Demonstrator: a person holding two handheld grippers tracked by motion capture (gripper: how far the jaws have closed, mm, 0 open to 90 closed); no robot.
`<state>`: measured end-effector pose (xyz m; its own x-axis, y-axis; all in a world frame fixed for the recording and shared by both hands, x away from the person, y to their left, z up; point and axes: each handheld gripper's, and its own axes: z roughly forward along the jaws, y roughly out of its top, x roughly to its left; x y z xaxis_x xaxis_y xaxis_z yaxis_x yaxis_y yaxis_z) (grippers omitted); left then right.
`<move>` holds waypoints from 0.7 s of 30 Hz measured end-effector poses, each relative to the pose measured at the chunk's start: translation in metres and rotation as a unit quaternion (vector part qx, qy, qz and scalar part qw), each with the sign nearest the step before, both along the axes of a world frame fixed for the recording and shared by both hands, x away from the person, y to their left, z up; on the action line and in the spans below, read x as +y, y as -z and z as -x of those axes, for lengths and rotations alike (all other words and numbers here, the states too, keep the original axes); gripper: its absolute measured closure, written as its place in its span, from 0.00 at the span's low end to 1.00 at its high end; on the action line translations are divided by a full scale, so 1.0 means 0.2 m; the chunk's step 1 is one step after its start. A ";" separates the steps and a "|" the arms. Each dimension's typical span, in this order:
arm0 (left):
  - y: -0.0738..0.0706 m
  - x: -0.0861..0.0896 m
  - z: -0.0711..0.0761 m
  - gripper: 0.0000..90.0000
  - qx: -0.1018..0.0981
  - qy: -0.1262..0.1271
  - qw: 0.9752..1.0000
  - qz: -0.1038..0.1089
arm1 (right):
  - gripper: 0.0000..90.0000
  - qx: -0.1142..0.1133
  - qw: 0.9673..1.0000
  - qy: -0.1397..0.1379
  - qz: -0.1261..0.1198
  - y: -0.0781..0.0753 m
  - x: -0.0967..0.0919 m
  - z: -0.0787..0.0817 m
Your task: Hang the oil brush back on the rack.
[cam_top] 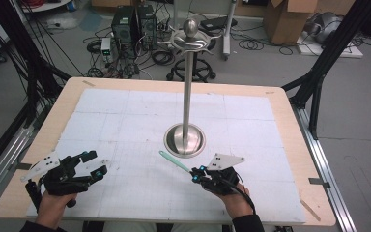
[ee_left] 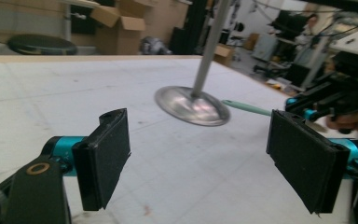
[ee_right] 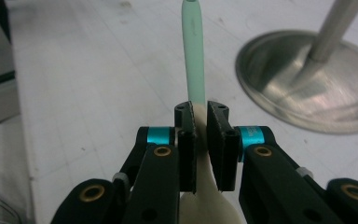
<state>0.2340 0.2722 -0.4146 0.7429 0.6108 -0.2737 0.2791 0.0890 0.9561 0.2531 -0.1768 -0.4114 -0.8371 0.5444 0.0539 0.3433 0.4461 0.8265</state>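
My right gripper (cam_top: 196, 173) is shut on a utensil with a mint-green handle (cam_top: 174, 162) and a cream-coloured head (ee_right: 209, 196). The handle (ee_right: 193, 51) sticks out past the jaws toward the round steel base (cam_top: 185, 139) of a tall metal stand (cam_top: 188, 87). The cream head lies behind the jaws, partly hidden. My left gripper (cam_top: 92, 164) hovers at the near left of the table, open, its black pads (ee_left: 105, 156) wide apart with nothing between them. From it I see the stand's base (ee_left: 192, 105) and the green handle (ee_left: 247, 108).
A white gridded mat (cam_top: 140, 121) covers a wooden table (cam_top: 72, 89). The stand rises from the mat's centre, topped by a hooked crown (cam_top: 190, 38). Beyond the far edge lie cables, computer towers (cam_top: 134, 24) and cardboard boxes (cam_top: 290, 19).
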 end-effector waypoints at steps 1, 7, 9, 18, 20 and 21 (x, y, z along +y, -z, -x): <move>0.00 0.00 0.00 0.25 -0.001 0.006 1.000 0.003 | 0.92 -0.002 1.000 -0.006 -0.011 -0.01 0.00 0.01; -0.04 -0.06 0.02 0.30 -0.016 0.053 0.998 0.013 | 0.92 -0.012 0.998 -0.040 -0.046 -0.06 0.04 0.04; -0.04 -0.07 0.02 0.30 -0.016 0.064 0.998 0.014 | 0.92 -0.013 0.996 -0.057 -0.066 -0.08 0.06 0.06; -0.07 -0.16 0.02 0.30 -0.015 0.110 0.994 0.021 | 0.91 -0.027 0.988 -0.087 -0.124 -0.16 0.09 0.08; -0.08 -0.17 0.02 0.30 -0.014 0.114 0.993 0.027 | 0.91 -0.029 0.987 -0.090 -0.126 -0.17 0.09 0.09; -0.08 -0.18 0.02 0.30 -0.014 0.116 0.993 0.033 | 0.91 -0.030 0.987 -0.094 -0.129 -0.18 0.10 0.10</move>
